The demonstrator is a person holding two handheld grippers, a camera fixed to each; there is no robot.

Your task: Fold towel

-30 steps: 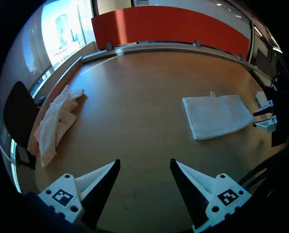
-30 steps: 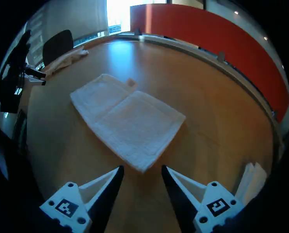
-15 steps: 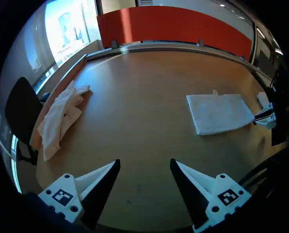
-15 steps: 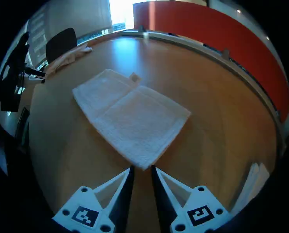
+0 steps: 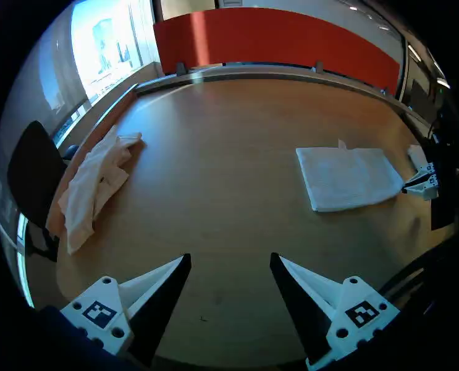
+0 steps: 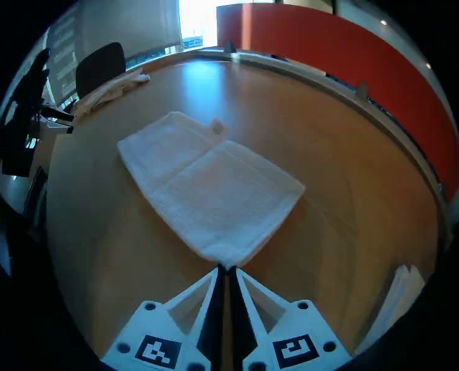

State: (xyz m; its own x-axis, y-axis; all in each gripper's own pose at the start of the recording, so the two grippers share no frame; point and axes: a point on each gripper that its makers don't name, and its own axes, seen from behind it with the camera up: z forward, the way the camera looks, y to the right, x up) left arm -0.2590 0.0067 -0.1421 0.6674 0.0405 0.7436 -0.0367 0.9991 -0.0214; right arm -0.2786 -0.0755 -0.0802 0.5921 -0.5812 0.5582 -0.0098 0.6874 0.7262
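Observation:
A white towel (image 6: 210, 188), folded into a rectangle, lies flat on the wooden table (image 6: 328, 161). My right gripper (image 6: 225, 271) has its fingers together at the towel's nearest corner, pinching it. In the left gripper view the same towel (image 5: 346, 176) lies at the right, and the right gripper (image 5: 422, 183) is at its right edge. My left gripper (image 5: 229, 263) hovers open over bare wood, far from the towel, with nothing between its fingers.
A crumpled pale cloth (image 5: 96, 182) lies along the table's left edge, with a dark chair (image 5: 34, 179) behind it. A small stack of white cloths (image 6: 399, 297) sits near the right gripper. A red partition (image 5: 278, 40) backs the table.
The right gripper's fingers have closed from wide open to together at the towel's near corner, moving forward to it. The left gripper has stayed open and almost still.

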